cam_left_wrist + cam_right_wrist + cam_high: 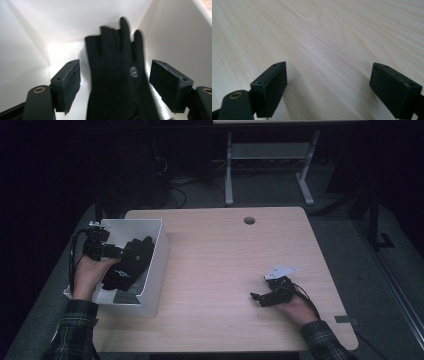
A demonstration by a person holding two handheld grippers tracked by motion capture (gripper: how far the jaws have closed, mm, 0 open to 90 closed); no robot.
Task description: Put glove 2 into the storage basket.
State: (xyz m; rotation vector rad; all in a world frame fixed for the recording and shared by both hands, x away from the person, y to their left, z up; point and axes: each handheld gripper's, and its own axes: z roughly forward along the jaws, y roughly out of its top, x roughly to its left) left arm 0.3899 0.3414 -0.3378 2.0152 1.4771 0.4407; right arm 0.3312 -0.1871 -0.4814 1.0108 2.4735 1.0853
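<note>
Pale wood table (225,265), dim room, desk frame (270,165) at upper centre. White bin (155,265) at left edge holds black glove (127,265), blurred. Left tool (115,75) released around glove; right tool (328,85) released, low over bare table.

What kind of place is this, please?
Probably a lab or office workroom: a light wooden desk with a cable hole, another desk's metal frame behind, and cables on grey floor.
</note>
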